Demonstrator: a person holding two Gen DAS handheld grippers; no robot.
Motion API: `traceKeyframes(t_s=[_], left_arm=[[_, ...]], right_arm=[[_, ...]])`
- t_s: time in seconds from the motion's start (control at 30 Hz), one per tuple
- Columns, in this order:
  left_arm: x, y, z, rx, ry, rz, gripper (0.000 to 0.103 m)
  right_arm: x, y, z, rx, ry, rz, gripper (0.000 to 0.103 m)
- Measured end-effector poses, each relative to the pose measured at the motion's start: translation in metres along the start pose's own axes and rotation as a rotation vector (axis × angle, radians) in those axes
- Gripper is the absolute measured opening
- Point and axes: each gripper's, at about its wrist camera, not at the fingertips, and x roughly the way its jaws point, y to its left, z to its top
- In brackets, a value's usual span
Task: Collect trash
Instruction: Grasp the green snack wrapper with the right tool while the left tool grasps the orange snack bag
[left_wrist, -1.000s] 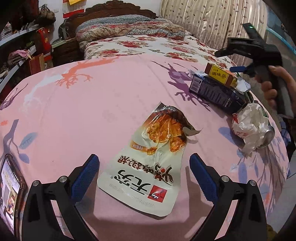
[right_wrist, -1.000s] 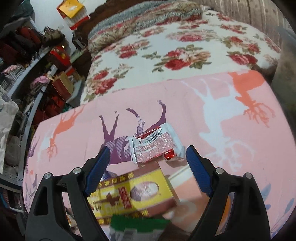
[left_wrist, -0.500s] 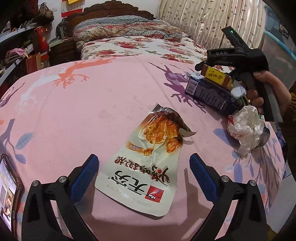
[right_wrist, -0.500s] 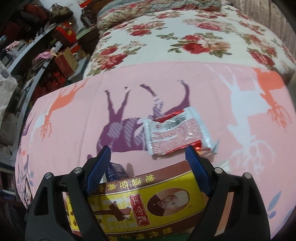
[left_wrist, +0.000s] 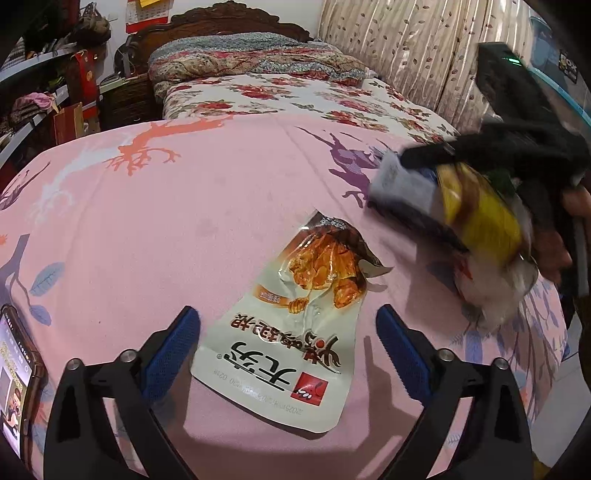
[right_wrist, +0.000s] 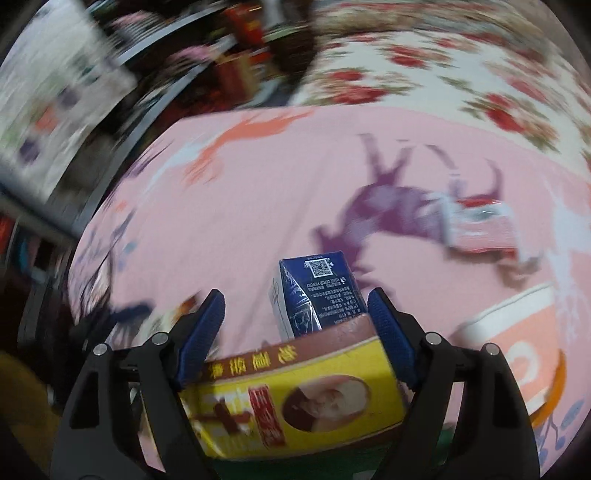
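the left gripper (left_wrist: 288, 354) hangs over the snack pouch (left_wrist: 295, 332), jaws wide and closing, pads beside it, not touching. right of the pouch lie a blue carton (right_wrist: 317, 291) and tissue (left_wrist: 491, 295). the right gripper (right_wrist: 295, 332) is wide around the yellow box (right_wrist: 291, 402); grip unclear.

Left black plastic two-finger gripper (left_wrist: 288, 350): angular matte arms, each tipped with a blue, finely ribbed pad (left_wrist: 170, 352), and round silver screws (left_wrist: 127, 356) at the pivots. Right black plastic gripper (right_wrist: 295, 332), same build: blue textured pads, silver screws on both arms. From the left camera, its boxy black top carries a small green light (left_wrist: 511, 59).
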Motion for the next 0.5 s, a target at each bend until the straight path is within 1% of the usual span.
traceKeyframes(t_s=[0.07, 0.1, 0.17, 0.2, 0.23, 0.27, 0.33, 0.4, 0.43, 0.47, 0.5], left_arm=[[-0.001, 0.001, 0.0, -0.005, -0.006, 0.003, 0.081], [-0.001, 0.001, 0.0, -0.006, -0.009, 0.005, 0.079], [-0.002, 0.001, -0.001, -0.006, -0.014, 0.006, 0.073], [-0.003, 0.001, -0.001, -0.006, -0.016, 0.004, 0.071], [-0.003, 0.001, -0.001, -0.008, -0.02, -0.001, 0.064], [-0.004, 0.001, -0.001, -0.008, -0.025, -0.019, 0.057], [-0.005, -0.004, -0.002, 0.015, -0.031, -0.034, 0.046], [-0.007, -0.008, -0.002, 0.033, -0.04, -0.028, 0.037], [-0.008, -0.011, -0.003, 0.045, -0.052, -0.029, 0.03], [-0.009, -0.012, -0.003, 0.05, -0.056, -0.024, 0.028], [-0.009, -0.013, -0.003, 0.051, -0.058, -0.021, 0.028]], right_arm=[[-0.006, 0.015, -0.009, -0.042, 0.002, 0.038, 0.08], [-0.01, 0.019, -0.012, -0.053, -0.01, 0.036, 0.08], [-0.028, 0.021, -0.017, -0.046, -0.068, 0.031, 0.08], [-0.042, 0.019, -0.02, -0.017, -0.114, 0.044, 0.08], [-0.056, 0.017, -0.025, 0.022, -0.163, 0.055, 0.08], [-0.064, 0.015, -0.028, 0.044, -0.19, 0.063, 0.08], [-0.086, 0.019, -0.044, 0.075, -0.25, 0.1, 0.08], [-0.099, 0.028, -0.06, 0.064, -0.274, 0.146, 0.08], [-0.103, 0.034, -0.069, 0.053, -0.28, 0.168, 0.08], [-0.103, 0.041, -0.076, 0.044, -0.279, 0.193, 0.08], [-0.103, 0.049, -0.087, 0.033, -0.271, 0.198, 0.079]])
